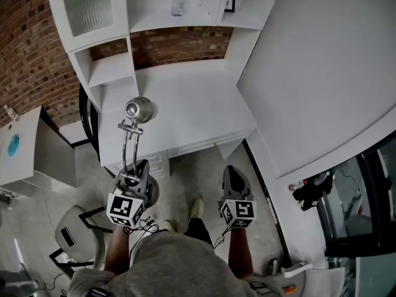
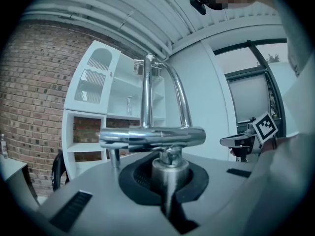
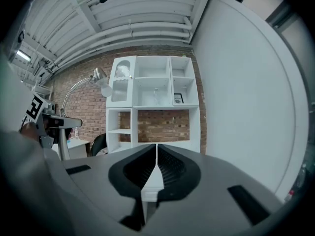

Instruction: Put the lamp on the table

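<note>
lamp (image 1: 137, 111): glossy chrome metal; desk (image 1: 185, 104): smooth matt white; wall (image 1: 25, 54): rough brick

Right tongs (image 3: 156, 149) together, empty — shelving (image 3: 155, 102) beyond

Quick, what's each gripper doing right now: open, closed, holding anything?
Left gripper: fingers closed on the lamp, holding it.
Right gripper: fingers closed, nothing between them.

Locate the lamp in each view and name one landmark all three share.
Head view: lamp left of centre, held in the left hand-held gripper.
Left gripper view: lamp at centre, its post between the jaws.
Right gripper view: lamp at upper left.
Shared landmark: white shelf unit against the brick wall.
</note>
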`<action>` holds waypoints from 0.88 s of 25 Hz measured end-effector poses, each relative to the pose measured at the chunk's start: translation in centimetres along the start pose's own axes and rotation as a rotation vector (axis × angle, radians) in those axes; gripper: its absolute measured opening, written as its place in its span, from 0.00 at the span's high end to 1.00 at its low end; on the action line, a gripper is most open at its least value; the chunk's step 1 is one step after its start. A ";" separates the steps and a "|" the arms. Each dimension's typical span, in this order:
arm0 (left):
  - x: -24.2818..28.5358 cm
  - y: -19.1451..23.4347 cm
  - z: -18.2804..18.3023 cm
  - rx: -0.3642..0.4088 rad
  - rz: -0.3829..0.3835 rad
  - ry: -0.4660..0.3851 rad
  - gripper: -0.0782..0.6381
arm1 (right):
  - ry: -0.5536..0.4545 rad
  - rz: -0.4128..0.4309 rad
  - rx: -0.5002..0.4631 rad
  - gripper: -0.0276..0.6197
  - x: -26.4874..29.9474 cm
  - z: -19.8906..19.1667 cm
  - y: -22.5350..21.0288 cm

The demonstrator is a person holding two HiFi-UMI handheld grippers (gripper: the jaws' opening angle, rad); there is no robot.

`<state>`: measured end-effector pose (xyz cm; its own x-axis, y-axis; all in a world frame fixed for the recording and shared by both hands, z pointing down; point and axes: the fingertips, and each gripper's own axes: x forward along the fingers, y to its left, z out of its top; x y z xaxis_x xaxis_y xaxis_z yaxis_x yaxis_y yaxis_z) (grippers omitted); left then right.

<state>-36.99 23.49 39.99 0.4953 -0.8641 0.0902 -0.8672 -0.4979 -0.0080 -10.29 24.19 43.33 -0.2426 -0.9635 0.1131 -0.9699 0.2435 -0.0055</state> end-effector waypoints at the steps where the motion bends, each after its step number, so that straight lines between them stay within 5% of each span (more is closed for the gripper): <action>1: 0.8 -0.1 0.1 -0.002 -0.003 0.000 0.89 | 0.000 -0.006 -0.006 0.92 0.3 0.0 -0.7; 22: 17.9 -3.6 2.0 -0.016 0.022 0.005 0.89 | -0.028 0.020 0.016 0.92 10.8 1.0 -15.9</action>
<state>-24.87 9.64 39.70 0.4759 -0.8743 0.0956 -0.8786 -0.4776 0.0063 2.52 9.83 43.63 -0.2625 -0.9612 0.0846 -0.9649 0.2615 -0.0233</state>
